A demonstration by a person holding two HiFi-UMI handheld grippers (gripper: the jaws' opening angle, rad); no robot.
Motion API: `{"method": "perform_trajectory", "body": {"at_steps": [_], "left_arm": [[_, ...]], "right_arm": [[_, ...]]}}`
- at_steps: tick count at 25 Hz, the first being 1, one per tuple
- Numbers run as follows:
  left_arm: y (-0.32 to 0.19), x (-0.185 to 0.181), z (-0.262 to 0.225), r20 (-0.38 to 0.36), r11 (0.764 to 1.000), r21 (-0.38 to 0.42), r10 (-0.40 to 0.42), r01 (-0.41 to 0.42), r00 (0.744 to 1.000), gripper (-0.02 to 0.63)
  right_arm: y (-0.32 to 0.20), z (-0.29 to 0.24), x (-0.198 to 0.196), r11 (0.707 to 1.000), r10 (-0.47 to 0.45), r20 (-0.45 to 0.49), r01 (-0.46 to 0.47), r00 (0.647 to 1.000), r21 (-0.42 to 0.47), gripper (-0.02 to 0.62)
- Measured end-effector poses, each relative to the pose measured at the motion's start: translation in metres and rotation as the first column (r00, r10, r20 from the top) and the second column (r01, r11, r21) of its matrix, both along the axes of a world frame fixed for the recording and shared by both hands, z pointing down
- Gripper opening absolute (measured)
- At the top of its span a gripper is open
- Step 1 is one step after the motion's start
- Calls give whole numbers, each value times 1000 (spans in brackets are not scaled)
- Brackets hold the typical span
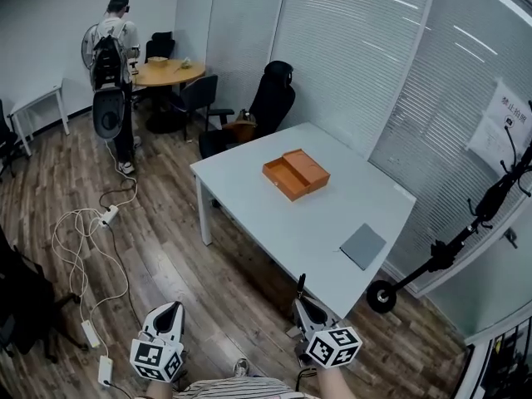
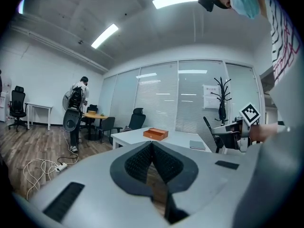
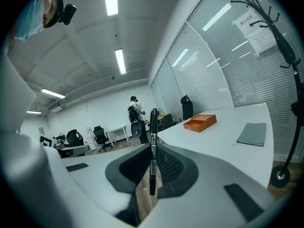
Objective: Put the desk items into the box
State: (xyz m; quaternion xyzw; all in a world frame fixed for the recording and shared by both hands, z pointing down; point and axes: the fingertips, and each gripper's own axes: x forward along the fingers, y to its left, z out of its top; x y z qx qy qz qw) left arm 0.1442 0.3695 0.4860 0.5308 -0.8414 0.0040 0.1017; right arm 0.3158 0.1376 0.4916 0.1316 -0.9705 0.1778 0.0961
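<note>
Pinched in my right gripper (image 3: pixel 152 161), a slim black marker pen (image 3: pixel 153 137) stands upright, long axis vertical; my left gripper (image 2: pixel 152 148) is closed, empty.

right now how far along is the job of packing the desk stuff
Done: nothing that shows; the open orange box on the table looks empty. In hand: the right gripper is shut on a black pen, short of the table. Left: that pen and the gray notebook lying near the table's edge. The left gripper is shut with nothing between its fingers.
</note>
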Motion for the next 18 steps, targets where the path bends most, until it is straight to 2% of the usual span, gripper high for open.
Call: {"method": "perform_trajectory", "body": {"at_steps": [4, 9, 18], "left_arm": [[-34, -11, 6, -8, 1000, -14, 9, -9, 1000, 21], [-72, -24, 9, -14, 998, -33, 59, -59, 998, 21], [-122, -99, 6, -10, 987, -23, 157, -158, 987, 21]], "right_arm": [[-27, 1, -13, 1000, -17, 2, 17, 1000, -1, 57], [-53, 9, -26, 1000, 3, -13, -3, 1000, -24, 57], [-84, 10, -79, 994, 103, -18, -103, 995, -24, 57]]}}
